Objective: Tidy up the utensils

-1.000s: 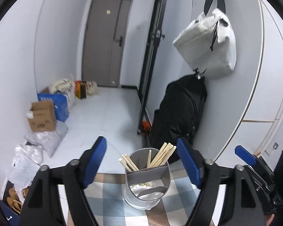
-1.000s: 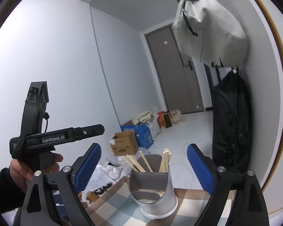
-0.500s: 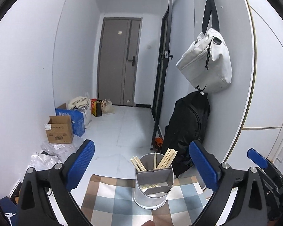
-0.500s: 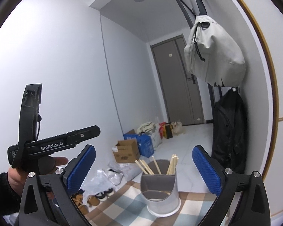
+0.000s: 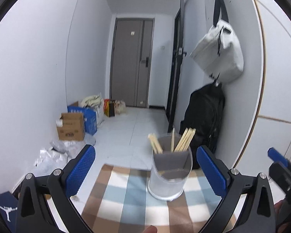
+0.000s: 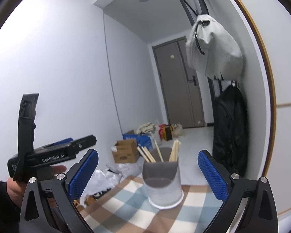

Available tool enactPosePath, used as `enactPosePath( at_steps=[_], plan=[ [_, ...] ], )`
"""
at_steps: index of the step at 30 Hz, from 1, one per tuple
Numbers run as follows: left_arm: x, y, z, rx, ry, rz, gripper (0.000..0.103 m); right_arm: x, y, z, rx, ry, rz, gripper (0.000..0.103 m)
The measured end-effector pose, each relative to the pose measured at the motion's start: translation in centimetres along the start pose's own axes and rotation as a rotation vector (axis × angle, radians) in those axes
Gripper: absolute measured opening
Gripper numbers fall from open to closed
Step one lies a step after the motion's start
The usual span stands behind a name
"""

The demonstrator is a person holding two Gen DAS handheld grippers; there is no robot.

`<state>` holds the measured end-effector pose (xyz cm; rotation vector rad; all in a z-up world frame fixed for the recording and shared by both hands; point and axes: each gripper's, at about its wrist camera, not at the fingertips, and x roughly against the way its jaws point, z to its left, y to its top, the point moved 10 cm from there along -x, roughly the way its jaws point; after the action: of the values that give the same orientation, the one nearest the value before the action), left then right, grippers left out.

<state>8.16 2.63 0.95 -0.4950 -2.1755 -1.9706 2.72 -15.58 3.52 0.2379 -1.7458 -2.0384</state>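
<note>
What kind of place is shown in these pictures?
Probably a home entrance hallway: a grey door at the end, bags hanging on the wall, and cardboard boxes on the tiled floor.

Matt plastic holder [image 5: 169, 176], wooden chopsticks [image 5: 185, 139], checked cloth [image 5: 126, 196]

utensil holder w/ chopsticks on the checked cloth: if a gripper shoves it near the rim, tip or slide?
Probably tips: the utensil holder is tall over a narrow base, and its chopsticks lean above the rim. It looks like thin plastic, so likely light. The checked tablecloth may drag the base, which favours tipping over sliding.
</note>
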Motion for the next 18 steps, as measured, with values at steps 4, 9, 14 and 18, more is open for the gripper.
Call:
enactPosePath(
  at_steps=[4,9,14,18],
  plan=[
    [-0.8,-2.0,0.5,0.010,0.028,0.025,0.102,0.0,-0.3,0.1,0.037,-0.025,-0.025,0.103],
    [-1.0,-1.9,0.4,-0.005,0.034,0.026,0.102,-1.0,-1.5,0.3,0.062,-0.032,0.006,0.103],
    [-0.5,-1.6,0.1,-0.042,0.038,0.003,0.102,-1.4,-1.8,0.5,0.066,-0.018,0.005,0.103],
    [-0.7,-1.9,-0.1,-0.054,0.037,0.017,0.102,-1.6,-1.9,0.4,0.059,-0.015,0.002,0.103]
  ],
)
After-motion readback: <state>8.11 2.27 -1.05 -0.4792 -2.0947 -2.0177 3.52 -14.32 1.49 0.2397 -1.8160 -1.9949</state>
